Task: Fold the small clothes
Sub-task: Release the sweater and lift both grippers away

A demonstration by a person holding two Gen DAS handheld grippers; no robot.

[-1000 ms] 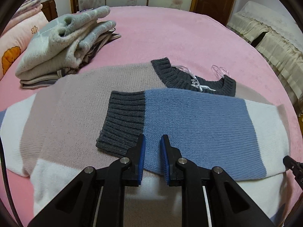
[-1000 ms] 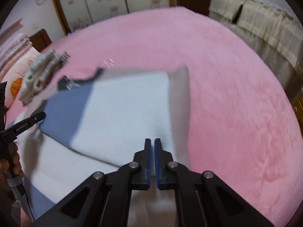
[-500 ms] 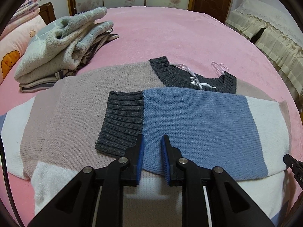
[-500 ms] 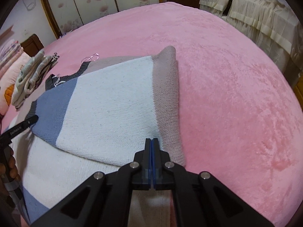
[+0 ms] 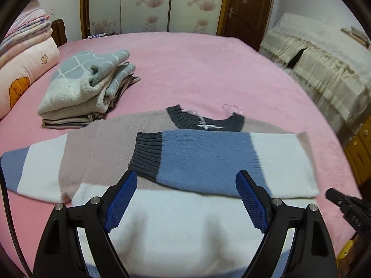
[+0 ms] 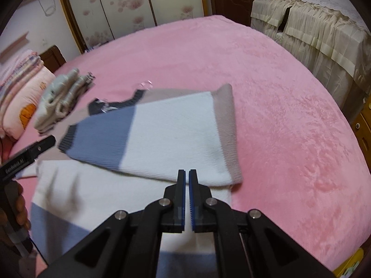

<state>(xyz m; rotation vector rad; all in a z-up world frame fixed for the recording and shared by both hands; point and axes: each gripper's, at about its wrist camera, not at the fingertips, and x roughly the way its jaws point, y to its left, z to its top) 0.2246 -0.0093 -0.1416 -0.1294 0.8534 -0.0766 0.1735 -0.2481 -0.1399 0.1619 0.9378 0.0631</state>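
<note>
A striped knit sweater (image 5: 176, 227) in white, blue and beige lies flat on the pink bed (image 5: 199, 69). Its right sleeve (image 5: 220, 159), blue and white with a dark grey cuff, is folded across the chest. The left sleeve (image 5: 32, 169) lies spread out to the left. My left gripper (image 5: 186, 183) is open and empty above the sweater, near the folded sleeve's lower edge. My right gripper (image 6: 187, 173) has its jaws a narrow slit apart with nothing between them, just above the folded sleeve (image 6: 162, 136) at the sweater's right side.
A pile of folded clothes (image 5: 85, 88) sits at the back left of the bed, by a pink pillow (image 5: 20, 76). A cream draped sofa (image 5: 324, 69) stands beyond the bed's right edge. Wardrobe doors (image 5: 150, 4) line the far wall.
My left gripper opened wide and drew back from the sleeve. My right gripper lifted off the sleeve fold and its jaws parted slightly.
</note>
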